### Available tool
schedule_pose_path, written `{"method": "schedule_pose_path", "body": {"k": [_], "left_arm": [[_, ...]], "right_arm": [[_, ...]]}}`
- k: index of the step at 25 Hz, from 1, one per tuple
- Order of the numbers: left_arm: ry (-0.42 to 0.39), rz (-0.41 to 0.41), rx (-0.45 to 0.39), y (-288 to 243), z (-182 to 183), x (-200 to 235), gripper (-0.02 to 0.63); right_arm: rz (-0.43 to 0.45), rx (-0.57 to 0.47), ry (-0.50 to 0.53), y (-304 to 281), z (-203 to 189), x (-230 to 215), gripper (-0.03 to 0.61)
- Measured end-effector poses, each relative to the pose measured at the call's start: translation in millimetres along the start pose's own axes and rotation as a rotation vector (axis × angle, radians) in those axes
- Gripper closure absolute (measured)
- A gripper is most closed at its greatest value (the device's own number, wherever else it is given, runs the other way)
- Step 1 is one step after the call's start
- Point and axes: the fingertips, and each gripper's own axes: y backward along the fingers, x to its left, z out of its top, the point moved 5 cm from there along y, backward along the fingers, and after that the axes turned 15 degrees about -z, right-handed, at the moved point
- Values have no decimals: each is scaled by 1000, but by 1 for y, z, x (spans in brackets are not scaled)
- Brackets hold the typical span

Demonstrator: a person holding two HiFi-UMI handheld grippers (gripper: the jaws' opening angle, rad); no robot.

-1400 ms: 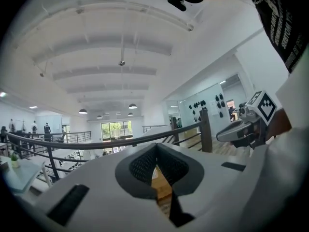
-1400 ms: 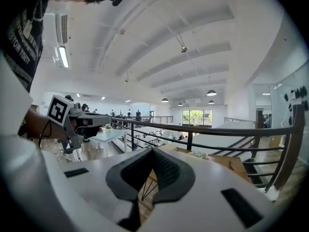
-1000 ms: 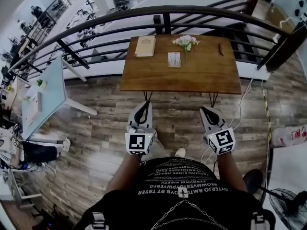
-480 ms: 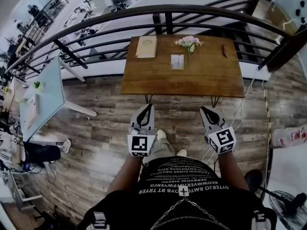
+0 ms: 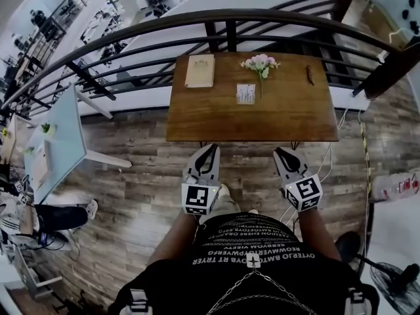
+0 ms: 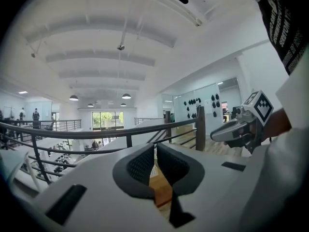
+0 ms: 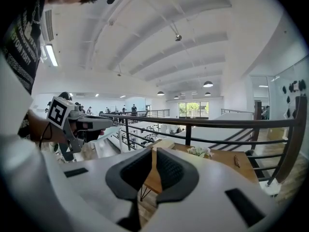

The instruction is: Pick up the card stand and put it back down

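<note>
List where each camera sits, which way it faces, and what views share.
Head view: on the person's head, facing steeply down at the table and card stand; shows torso, forearms, left gripper, right gripper.
Left gripper view: on the left gripper, facing along its closed jaws to the railing; right gripper and shirt at right.
Right gripper view: on the right gripper, facing along its closed jaws to table and flowers; left gripper at left.
Shared: all three see the railing; each gripper view sees the other gripper.

Card stand [image 5: 246,93] on table [image 5: 262,120]; notebook [image 5: 199,71] left, flowers [image 5: 260,62] behind.
</note>
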Motion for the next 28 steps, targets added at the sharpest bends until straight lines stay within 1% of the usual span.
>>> {"method": "schedule_pose_path", "body": {"k": [3,7,8,16,22,25,28], "left_arm": [[15,-22,1,-14,-2,18,583],[27,-64,20,-31,-5,41,530],[31,-71,25,-34,-6,46,526],[28,-104,41,-49,-5,90,526],[24,-145,27,-64,0,120,527],[26,-178,10,-71,3,125,528],[28,-211,11,-73,2,120,526]], "right_arm": [[-9,10,-16,-18,6,0,558],[-20,23,-25,-40,11,1,536],[-25,26,-25,-45,13,2,529],[-74,32,-8,-77,31,17,518],[-95,50,0,-101,44,33,507],[-103,54,11,-105,46,39,502],[-124,51,7,-103,47,35,502]]}}
